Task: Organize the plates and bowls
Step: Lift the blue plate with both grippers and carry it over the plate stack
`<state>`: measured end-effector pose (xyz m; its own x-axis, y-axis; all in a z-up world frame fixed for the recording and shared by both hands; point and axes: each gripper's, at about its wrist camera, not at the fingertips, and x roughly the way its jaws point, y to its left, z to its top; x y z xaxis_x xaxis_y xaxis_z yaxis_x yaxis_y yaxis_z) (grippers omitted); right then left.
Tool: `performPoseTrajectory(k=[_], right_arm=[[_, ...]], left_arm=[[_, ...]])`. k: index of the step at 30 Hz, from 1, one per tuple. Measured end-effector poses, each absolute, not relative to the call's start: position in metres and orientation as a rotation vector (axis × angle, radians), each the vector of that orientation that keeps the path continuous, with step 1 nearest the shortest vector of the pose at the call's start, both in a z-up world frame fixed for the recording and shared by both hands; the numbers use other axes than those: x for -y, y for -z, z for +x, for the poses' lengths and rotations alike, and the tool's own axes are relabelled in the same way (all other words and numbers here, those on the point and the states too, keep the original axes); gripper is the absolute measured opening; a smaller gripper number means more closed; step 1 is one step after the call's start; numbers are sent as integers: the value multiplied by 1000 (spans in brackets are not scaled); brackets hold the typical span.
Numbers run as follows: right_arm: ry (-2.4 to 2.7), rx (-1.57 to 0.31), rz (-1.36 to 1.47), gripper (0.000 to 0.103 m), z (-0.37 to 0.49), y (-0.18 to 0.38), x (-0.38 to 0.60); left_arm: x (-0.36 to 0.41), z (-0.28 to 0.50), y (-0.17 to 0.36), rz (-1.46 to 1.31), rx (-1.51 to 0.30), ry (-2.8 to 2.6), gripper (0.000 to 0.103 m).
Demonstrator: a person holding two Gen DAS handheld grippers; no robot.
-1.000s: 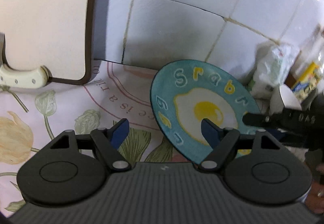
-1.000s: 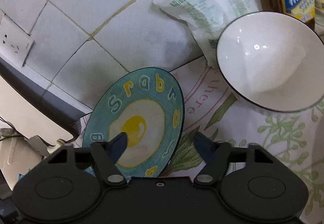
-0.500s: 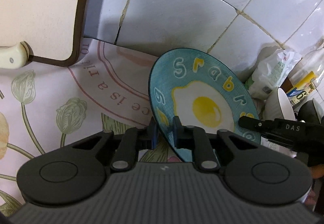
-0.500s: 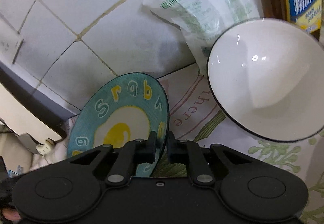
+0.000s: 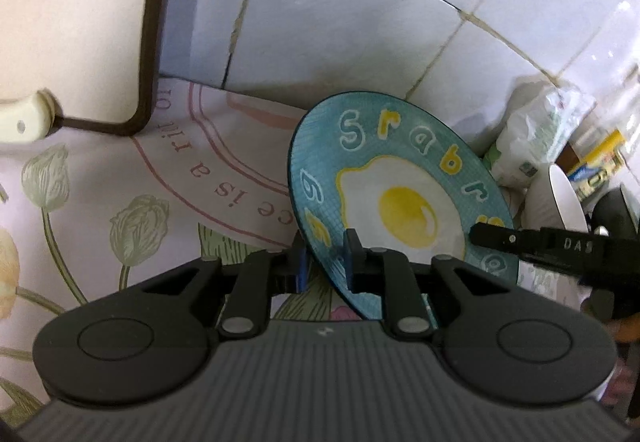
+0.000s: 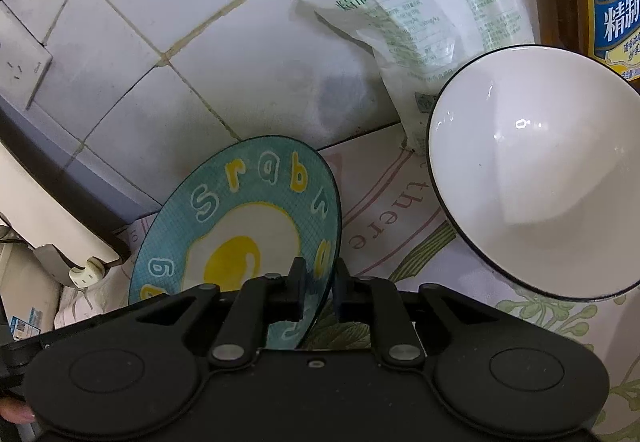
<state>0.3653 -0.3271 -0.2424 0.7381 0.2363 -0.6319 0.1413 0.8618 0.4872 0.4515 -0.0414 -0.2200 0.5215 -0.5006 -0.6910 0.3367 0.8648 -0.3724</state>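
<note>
A blue plate (image 5: 400, 178) with a fried-egg picture and letters stands steeply tilted over the flowered cloth, near the tiled wall. My left gripper (image 5: 325, 262) has the plate's lower left rim between its blue pads; the pads touch the rim while its jaws are opening slightly. The right gripper (image 6: 318, 282) is shut on the plate's (image 6: 248, 202) lower right rim. One black finger of the right gripper (image 5: 520, 242) shows in the left wrist view. A white bowl (image 6: 532, 170) with a dark rim lies tipped on its side just right of the plate.
A cream cutting board (image 5: 72, 22) leans on the wall at left, with a pale knife handle (image 5: 20, 122) below it. A white salt bag (image 6: 420, 10) and a yellow-labelled bottle (image 6: 616, 2) stand behind the bowl. A wall socket (image 6: 20, 62) sits at far left.
Both grippers went from wide open around the plate's edges to closed on its rim. The plate now stands a little steeper and closer in both views.
</note>
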Motion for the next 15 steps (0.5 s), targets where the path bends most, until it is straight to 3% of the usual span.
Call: performPoseTrajectory(k=[8,15], right_arm=[[-109,-724,466,19,358,227,320],[-155,-677,426,20,310,188,305]], left_arm=[[46,434,202,-152,-841,465,18],[33,384,153,-132,-812,457,18]])
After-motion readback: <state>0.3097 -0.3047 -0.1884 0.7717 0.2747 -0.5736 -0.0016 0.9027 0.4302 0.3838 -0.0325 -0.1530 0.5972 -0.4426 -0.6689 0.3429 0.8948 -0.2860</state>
